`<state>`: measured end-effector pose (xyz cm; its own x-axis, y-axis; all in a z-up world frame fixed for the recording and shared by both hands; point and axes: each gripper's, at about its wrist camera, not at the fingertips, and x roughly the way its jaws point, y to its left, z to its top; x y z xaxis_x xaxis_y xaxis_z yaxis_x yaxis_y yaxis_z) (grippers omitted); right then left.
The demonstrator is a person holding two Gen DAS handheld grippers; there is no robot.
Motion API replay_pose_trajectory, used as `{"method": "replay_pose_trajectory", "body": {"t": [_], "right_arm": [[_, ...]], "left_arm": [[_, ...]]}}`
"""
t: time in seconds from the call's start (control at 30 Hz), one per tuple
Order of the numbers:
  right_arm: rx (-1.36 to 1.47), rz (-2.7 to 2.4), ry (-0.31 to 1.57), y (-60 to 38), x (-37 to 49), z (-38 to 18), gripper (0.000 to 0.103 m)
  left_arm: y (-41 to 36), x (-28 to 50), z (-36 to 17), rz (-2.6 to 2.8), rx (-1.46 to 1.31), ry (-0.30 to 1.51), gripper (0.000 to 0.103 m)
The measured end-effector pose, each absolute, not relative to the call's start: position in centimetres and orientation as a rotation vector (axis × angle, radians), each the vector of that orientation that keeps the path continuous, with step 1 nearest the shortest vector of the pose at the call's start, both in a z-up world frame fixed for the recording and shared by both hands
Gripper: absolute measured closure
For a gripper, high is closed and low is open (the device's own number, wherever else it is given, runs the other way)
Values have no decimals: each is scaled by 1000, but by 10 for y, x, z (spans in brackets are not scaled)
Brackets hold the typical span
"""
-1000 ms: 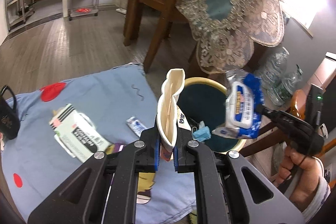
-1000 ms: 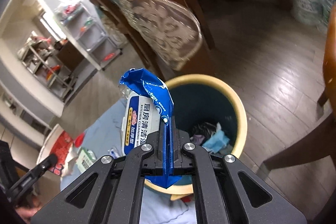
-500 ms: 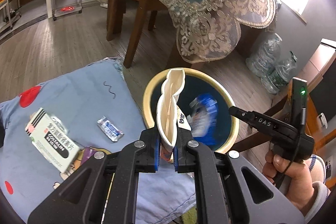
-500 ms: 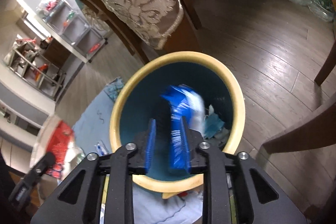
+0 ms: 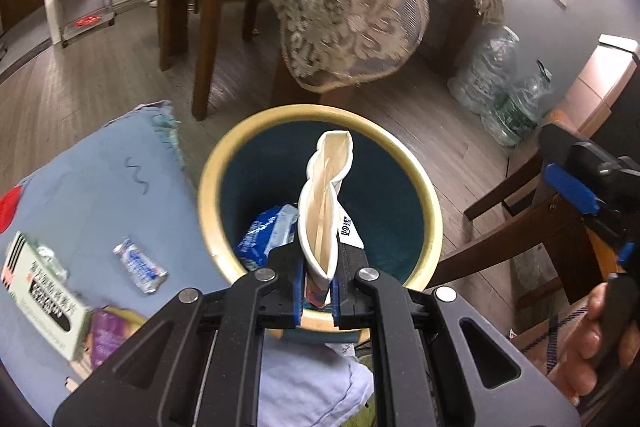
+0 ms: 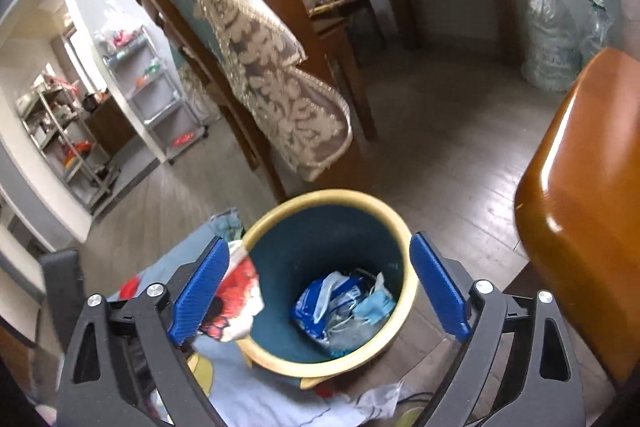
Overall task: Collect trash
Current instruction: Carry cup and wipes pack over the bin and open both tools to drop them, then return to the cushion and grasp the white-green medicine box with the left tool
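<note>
Pinching a flattened paper cup [image 5: 326,195], the left gripper [image 5: 316,291] hangs over the bin [image 5: 424,187]. Right gripper [image 6: 320,291] fingers are spreading apart, empty, above the blue packet [image 6: 320,303] inside.

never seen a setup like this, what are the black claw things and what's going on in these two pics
They are two hand-held grippers worked by a person, with no robot arm. Each picture comes from a camera on one gripper, looking along its fingers. In the left view, the left gripper is shut on a flattened white paper cup above a yellow-rimmed bin. In the right view, the right gripper is opening with nothing between its jaws; a blue wipes packet lies in the bin. On the blue cloth beside the bin lie a white box and a small foil wrapper.
</note>
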<state>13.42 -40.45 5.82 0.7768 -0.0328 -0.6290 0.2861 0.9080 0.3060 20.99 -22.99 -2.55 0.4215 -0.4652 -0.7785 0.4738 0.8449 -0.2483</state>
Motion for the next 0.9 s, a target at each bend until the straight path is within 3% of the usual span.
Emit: {"method": "replay_pose_trajectory", "body": {"t": [0.17, 0.23, 0.3, 0.4, 0.7, 0.9], "right_arm": [[457, -152, 690, -412, 137, 48, 10], [485, -133, 702, -413, 138, 42, 9], [495, -125, 712, -412, 140, 38, 9], [497, -115, 722, -410, 143, 34, 7], [499, -124, 754, -408, 147, 27, 5], [480, -98, 789, -399, 151, 19, 5]], "left_arm": [[-247, 216, -38, -604, 33, 986, 90], [-247, 217, -44, -599, 43, 998, 75], [-245, 217, -47, -597, 34, 1010, 39], [-238, 215, -41, -598, 29, 992, 25], [-198, 211, -21, -500, 69, 928, 7], [-162, 207, -13, -448, 45, 917, 6]]}}
